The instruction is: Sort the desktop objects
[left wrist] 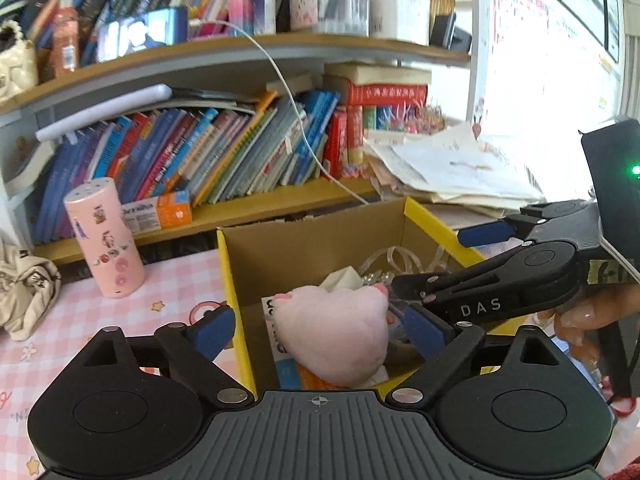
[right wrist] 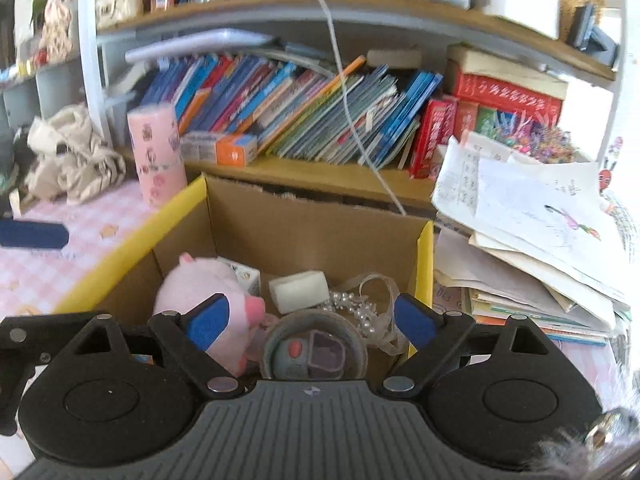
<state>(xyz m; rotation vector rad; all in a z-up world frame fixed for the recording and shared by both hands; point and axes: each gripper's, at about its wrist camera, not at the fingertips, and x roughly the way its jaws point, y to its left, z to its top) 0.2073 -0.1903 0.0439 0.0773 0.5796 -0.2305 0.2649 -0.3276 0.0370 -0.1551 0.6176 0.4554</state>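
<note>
A cardboard box with a yellow rim [left wrist: 230, 280] [right wrist: 426, 248] stands on the pink checked desk mat. In it lie a pink plush toy [left wrist: 336, 332] [right wrist: 200, 284], a white foam block [right wrist: 298, 290], a pearl strand with ribbon [right wrist: 356, 308] and a round tape roll [right wrist: 314, 350]. My left gripper [left wrist: 320, 332] hangs open over the box's near edge, its blue pads apart from the plush below. My right gripper [right wrist: 311, 322] is open above the tape roll; in the left wrist view the right gripper [left wrist: 428, 260] reaches in from the right, held by a hand [left wrist: 580, 316].
A pink sticker-covered cylinder [left wrist: 104, 240] [right wrist: 158, 156] stands left of the box. A loose paper stack [left wrist: 452, 168] [right wrist: 532, 220] lies to its right. Shelves of leaning books [left wrist: 200, 152] rise behind, with a white cable [left wrist: 304, 136] hanging down. A beige bag [left wrist: 24, 288] lies far left.
</note>
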